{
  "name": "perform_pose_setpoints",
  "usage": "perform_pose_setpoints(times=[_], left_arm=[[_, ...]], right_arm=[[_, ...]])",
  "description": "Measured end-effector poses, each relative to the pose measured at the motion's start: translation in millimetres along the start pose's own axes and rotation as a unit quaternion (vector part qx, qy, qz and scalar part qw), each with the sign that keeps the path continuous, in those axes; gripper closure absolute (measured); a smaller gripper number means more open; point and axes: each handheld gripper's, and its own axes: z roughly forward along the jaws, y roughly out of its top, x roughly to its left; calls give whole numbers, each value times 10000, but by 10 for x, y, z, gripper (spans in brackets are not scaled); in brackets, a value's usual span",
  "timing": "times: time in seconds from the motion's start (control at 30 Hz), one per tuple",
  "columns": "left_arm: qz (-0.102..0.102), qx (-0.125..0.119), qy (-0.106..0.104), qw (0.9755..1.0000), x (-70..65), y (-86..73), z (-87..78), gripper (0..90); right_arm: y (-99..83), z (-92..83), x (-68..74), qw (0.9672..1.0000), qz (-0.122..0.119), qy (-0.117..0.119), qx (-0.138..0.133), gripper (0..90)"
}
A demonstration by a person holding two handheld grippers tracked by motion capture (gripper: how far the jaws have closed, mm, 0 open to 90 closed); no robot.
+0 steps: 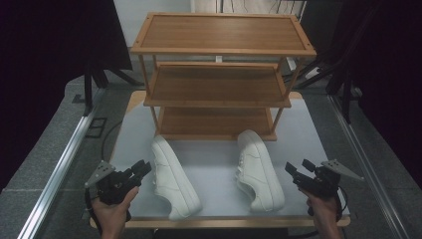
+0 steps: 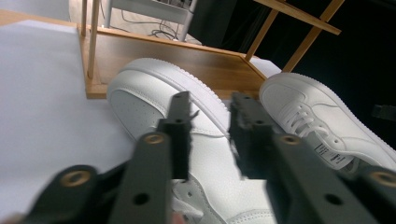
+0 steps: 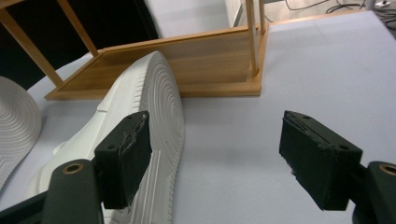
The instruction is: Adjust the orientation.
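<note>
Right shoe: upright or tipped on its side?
Tipped. The right shoe lies on its side on the table; the right gripper view shows its ribbed sole facing out sideways.

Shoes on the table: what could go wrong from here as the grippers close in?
Both shoes lie on their sides, so a grip may slip off the left shoe or right shoe. The left gripper has narrow jaws, possibly too narrow. The rack stands close, so toes could catch its bottom shelf.

grey table (image 1: 209,174) with wooden rack (image 1: 219,74), two white shoes (image 1: 174,177)
</note>
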Motion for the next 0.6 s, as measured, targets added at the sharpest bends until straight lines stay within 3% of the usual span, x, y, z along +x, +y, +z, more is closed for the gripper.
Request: perform_pose_setpoints(times=[0.17,0.23,0.37,0.6], left_arm=[[28,150,6,9999,-34,-64,-58,840],[131,391,-30,9991,-71,-146,-80,858],[214,629,-73,9978,-97,-251,-107,875],[185,918,-190,9954,-150,-449,-137,888]], right_arm=[[16,-21,-37,9999,112,8,-48,259],[18,-24,-42,9999,123,-6,-52,261],[15,-19,-39,9999,127,-42,-26,263],[3,-7,-37,9999,144,-95,4,269]])
